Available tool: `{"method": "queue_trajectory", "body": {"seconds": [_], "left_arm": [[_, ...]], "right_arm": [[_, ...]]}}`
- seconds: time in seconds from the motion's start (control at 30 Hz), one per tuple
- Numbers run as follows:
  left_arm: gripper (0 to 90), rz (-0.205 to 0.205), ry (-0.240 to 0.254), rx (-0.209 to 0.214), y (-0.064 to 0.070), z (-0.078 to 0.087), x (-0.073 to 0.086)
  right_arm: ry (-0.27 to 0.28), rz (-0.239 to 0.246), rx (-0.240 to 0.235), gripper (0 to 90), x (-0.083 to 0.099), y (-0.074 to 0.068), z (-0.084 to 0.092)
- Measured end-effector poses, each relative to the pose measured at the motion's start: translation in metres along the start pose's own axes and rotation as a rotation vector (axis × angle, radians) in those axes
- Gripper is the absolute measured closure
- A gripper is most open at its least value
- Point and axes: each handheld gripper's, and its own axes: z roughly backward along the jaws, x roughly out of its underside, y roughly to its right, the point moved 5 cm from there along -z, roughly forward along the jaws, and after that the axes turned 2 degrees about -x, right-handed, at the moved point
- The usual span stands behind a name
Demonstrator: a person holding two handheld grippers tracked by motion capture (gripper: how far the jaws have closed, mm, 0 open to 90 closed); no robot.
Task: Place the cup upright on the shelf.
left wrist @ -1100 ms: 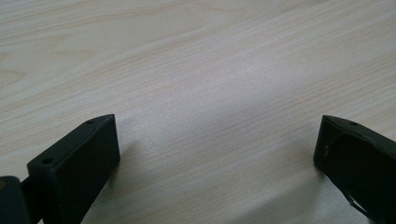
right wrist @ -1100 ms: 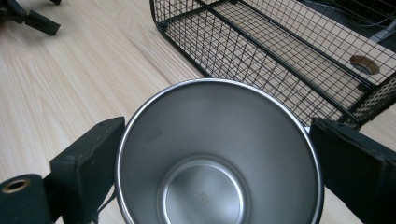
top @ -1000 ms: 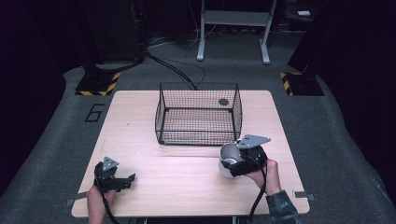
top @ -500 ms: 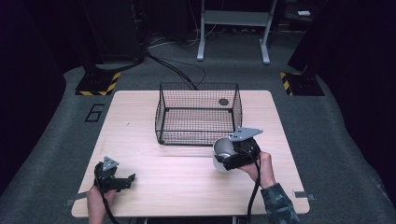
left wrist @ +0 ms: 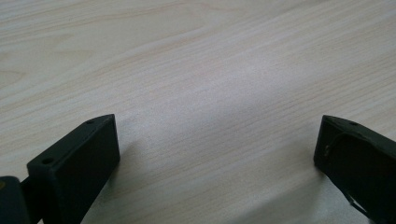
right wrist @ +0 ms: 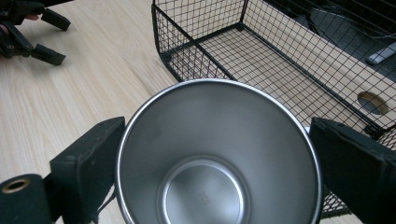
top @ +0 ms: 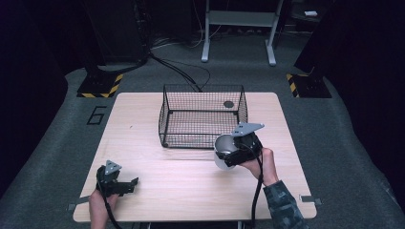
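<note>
High view: right tongs (top: 228, 153) grip steel cup (top: 223, 149) tilted, mouth toward basket (top: 203, 117); left tongs (top: 128, 185) agape.

A light wooden counter (top: 143, 124) with rounded corners stands on a grey carpeted floor (top: 57, 143). Its grain runs side to side, and a small round hole (top: 229, 104) sits in its top toward 1 o'clock. A pale "6" (top: 97, 115) is marked on the floor at 10 o'clock. Yellow-and-black striped plates (top: 100, 86) lie at 11 and 2 o'clock. Black cables (top: 181, 71) trail across the floor at 12 o'clock, toward a grey metal frame (top: 239, 28) on two feet. The room around is dark; light falls mainly on the counter.
</note>
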Motion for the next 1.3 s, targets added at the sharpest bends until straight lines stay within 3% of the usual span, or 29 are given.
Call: {"method": "queue_trajectory", "body": {"seconds": [0.1, 0.13, 0.23, 0.37, 0.43, 1.3], "left_arm": [[0.3, 0.0, 0.0, 0.0, 0.0, 0.0, 0.0], [0.3, 0.0, 0.0, 0.0, 0.0, 0.0, 0.0], [0.3, 0.001, 0.001, 0.0, 0.0, 0.0, 0.0], [0.3, 0.001, 0.0, 0.001, 0.0, 0.0, 0.0], [0.3, 0.001, 0.001, 0.0, 0.0, 0.0, 0.0], [0.3, 0.001, 0.0, 0.0, 0.0, 0.0, 0.0]], "right_arm": [[-0.002, 0.018, -0.002, 6.1, -0.004, 0.002, -0.001], [-0.003, 0.0, 0.0, 6.1, -0.005, 0.002, -0.001], [0.003, 0.013, -0.003, 6.1, -0.01, 0.004, -0.002], [0.01, -0.008, 0.003, 6.1, -0.014, 0.007, -0.001], [0.014, 0.012, 0.006, 6.1, -0.017, 0.009, -0.001], [0.016, 0.0, 0.035, 6.1, -0.056, 0.035, -0.007]]}}
